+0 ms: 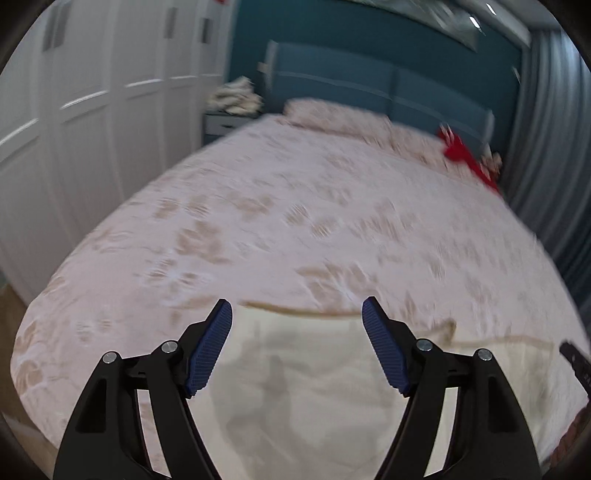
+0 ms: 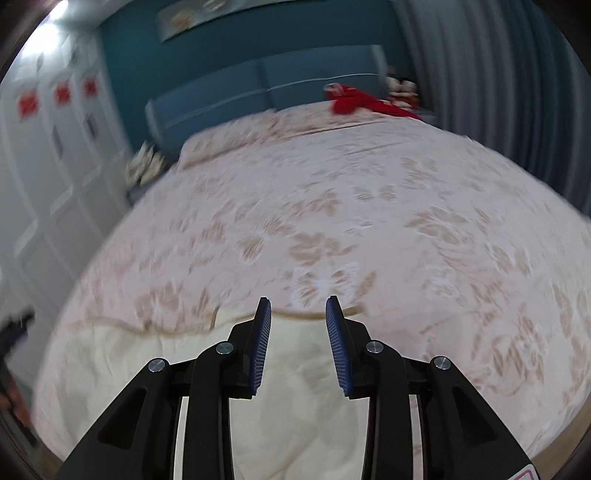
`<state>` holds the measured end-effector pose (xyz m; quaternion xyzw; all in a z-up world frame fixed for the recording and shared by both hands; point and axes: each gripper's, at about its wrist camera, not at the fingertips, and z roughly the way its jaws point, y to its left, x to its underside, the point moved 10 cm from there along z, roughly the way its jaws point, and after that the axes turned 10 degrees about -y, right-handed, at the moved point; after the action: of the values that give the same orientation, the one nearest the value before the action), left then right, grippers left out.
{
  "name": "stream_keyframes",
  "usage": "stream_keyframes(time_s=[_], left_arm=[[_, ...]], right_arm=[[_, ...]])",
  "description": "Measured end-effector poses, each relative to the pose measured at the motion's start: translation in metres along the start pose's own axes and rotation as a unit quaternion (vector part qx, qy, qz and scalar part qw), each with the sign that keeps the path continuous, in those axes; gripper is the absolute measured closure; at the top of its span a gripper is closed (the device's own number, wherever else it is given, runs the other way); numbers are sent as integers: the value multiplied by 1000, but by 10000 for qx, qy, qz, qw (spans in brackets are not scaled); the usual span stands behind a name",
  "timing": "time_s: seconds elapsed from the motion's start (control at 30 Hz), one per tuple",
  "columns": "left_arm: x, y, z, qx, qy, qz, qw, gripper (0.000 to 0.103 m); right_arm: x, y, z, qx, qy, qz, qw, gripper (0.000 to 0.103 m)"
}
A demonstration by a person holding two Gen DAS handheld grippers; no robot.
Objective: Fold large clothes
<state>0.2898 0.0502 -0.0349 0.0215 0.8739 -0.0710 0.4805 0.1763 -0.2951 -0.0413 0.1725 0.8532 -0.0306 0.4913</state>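
While both hover over one cream garment (image 1: 295,387) | left gripper (image 1: 297,308) wide, empty | right gripper (image 2: 298,306) half-open, empty

Garment (image 1: 295,387) on the bed's (image 1: 295,221) near end; pillow (image 1: 332,114) before the headboard (image 1: 369,81).

Bedroom, both views motion-blurred. Bed (image 1: 295,221) fills most of frame; pale pink cover with tan leaf print. Pillow (image 1: 332,114) in same print at head end. Padded blue headboard (image 1: 369,81) against teal wall (image 2: 140,44). White panelled wardrobe (image 1: 92,110) along left side, red stickers (image 2: 61,94) on doors. Nightstand (image 1: 221,123) between wardrobe and headboard, pale heap on top. Grey pleated curtain (image 2: 498,66) at right. Bright ceiling light (image 2: 59,11) upper left. Wood floor strip (image 1: 11,310) at bed's left edge.
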Motion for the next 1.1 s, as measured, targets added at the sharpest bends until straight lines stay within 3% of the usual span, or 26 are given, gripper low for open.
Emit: stream_keyframes(time_s=[0.13, 0.33, 0.67, 1.1], left_arm=[[46, -29, 37, -12, 575, 315, 9978, 35], [80, -19, 61, -262, 837, 195, 9960, 35], [104, -6, 86, -428, 927, 227, 9945, 35], [115, -4, 110, -448, 869, 191, 9950, 32]], right_arm=[[30, 21, 26, 33, 315, -521, 9981, 76], [59, 9, 57, 169, 708, -517, 9960, 76], [84, 9, 103, 133, 1101, -401, 9930, 76], [102, 13, 137, 60, 1252, -337, 9915, 77]])
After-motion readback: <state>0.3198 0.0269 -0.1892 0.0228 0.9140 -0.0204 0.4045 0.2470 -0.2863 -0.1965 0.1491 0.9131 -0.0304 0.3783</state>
